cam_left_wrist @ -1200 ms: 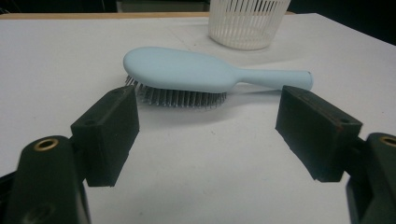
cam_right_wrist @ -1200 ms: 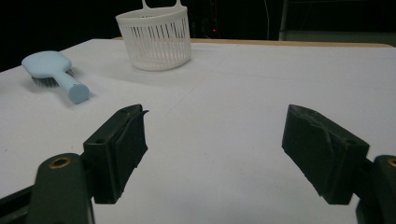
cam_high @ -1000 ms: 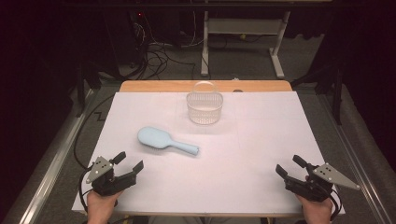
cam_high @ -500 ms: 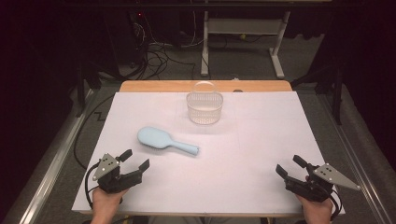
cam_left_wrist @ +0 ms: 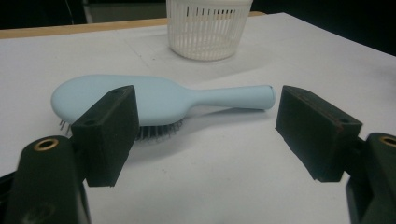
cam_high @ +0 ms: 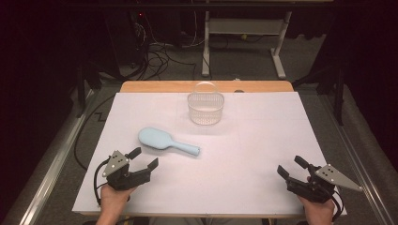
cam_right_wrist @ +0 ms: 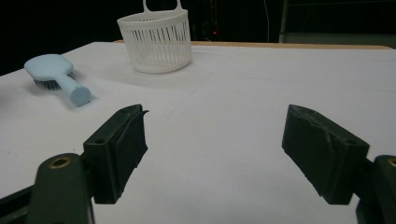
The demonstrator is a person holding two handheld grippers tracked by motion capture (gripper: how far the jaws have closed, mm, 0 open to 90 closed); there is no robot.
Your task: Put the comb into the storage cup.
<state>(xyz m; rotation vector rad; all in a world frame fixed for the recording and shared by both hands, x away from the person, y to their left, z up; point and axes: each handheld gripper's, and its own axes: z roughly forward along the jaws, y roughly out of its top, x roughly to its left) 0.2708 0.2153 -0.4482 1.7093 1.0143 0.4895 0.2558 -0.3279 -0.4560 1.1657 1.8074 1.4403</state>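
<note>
A light blue hairbrush (cam_high: 166, 142) lies bristles down on the white table cover (cam_high: 244, 154), its handle pointing right. Close up in the left gripper view the hairbrush (cam_left_wrist: 159, 97) lies just beyond the jaws. My left gripper (cam_high: 143, 158) is open at the front left, a short way below the brush head, with nothing between its jaws. A white slatted basket (cam_high: 205, 108) with a loop handle stands upright farther back at the centre. My right gripper (cam_high: 292, 167) rests open near the front right edge, far from both; the basket (cam_right_wrist: 156, 42) and brush (cam_right_wrist: 58, 74) lie ahead to its left.
A wooden strip (cam_high: 155, 87) of the tabletop runs along the far edge. Beyond it are cables (cam_high: 164, 51) on the floor and a white table frame (cam_high: 244, 33). Metal rails (cam_high: 51, 164) flank the table on both sides.
My left gripper has moved right and slightly forward toward the hairbrush, jaws still open. The right gripper, brush and basket have not moved.
</note>
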